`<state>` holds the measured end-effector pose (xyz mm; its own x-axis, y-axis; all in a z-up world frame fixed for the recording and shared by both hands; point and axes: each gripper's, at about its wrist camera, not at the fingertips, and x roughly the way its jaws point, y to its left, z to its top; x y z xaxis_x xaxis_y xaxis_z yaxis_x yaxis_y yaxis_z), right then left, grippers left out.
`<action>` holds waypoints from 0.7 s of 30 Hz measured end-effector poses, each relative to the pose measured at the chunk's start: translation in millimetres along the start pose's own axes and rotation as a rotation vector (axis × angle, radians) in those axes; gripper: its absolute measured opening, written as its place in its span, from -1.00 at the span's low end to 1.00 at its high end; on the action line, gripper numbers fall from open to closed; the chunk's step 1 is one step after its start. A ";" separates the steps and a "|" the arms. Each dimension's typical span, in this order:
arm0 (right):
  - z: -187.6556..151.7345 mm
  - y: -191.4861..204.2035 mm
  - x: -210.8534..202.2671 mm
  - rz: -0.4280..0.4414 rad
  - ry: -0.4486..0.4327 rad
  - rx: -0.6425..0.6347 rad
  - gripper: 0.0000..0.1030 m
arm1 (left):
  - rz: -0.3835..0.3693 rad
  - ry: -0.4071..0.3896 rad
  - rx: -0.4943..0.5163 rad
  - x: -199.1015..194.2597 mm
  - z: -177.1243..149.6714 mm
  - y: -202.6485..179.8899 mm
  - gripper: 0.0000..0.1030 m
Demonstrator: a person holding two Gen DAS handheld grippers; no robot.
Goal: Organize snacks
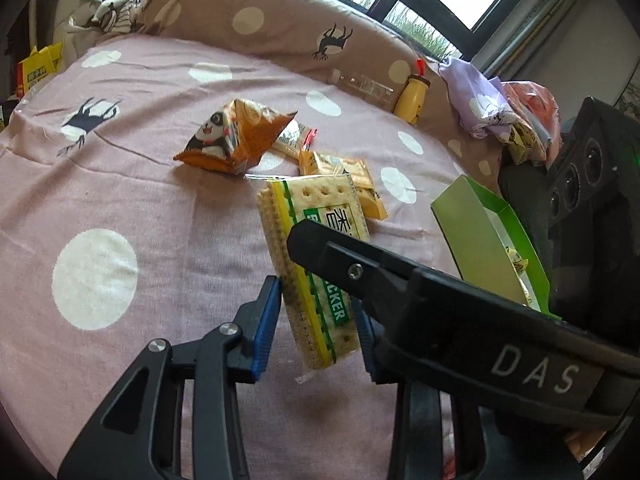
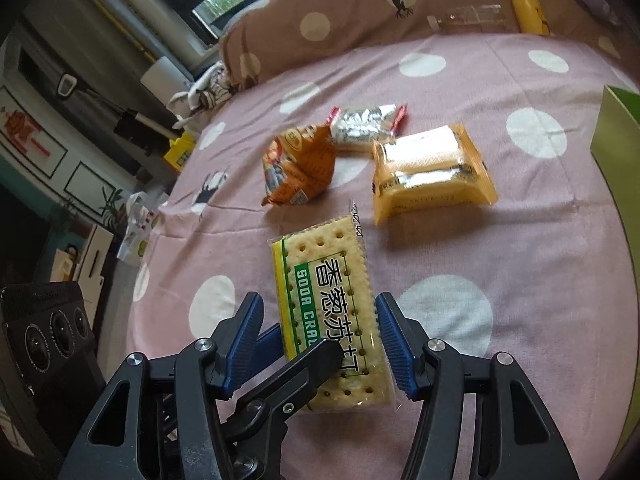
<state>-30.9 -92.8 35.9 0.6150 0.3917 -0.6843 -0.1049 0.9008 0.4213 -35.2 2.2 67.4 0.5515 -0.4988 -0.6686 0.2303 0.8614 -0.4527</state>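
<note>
A soda cracker pack (image 1: 316,264) with a green and yellow label is held above the pink dotted bedspread (image 1: 120,184). My left gripper (image 1: 318,320) is shut on its near end. In the right wrist view the same pack (image 2: 332,300) sits between my right gripper's (image 2: 320,336) blue pads (image 2: 394,344), which stand slightly apart from it; the left gripper's finger crosses in front. Beyond lie an orange panda snack bag (image 1: 228,136), a yellow-orange packet (image 2: 428,172) and a small silver-red packet (image 2: 366,124). A green open box (image 1: 488,240) stands to the right.
A brown dotted pillow (image 1: 280,20) lies along the far side with a clear bottle (image 1: 364,84) and a yellow bottle (image 1: 414,96) against it. Purple cloth and bags (image 1: 492,104) lie at the far right. The bed's left edge drops to a cluttered floor (image 2: 100,216).
</note>
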 end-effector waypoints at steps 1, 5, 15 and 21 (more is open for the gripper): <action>0.0 3.8 -5.1 -0.001 -0.025 -0.021 0.18 | -0.005 -0.015 0.003 -2.8 0.4 -0.7 -0.33; -1.1 16.0 -21.3 -0.002 -0.110 -0.079 0.18 | -0.015 -0.063 0.023 -11.9 2.1 -4.0 -0.32; -2.7 32.9 -33.0 -0.010 -0.191 -0.157 0.18 | 0.013 -0.128 0.061 -22.2 2.3 -9.0 -0.32; -4.7 37.9 -42.6 -0.006 -0.228 -0.176 0.18 | 0.009 -0.177 0.093 -31.7 1.9 -13.9 -0.31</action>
<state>-64.8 -74.4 78.2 0.7739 0.3518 -0.5265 -0.2225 0.9295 0.2940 -54.4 6.2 95.9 0.6846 -0.4734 -0.5543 0.2929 0.8750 -0.3855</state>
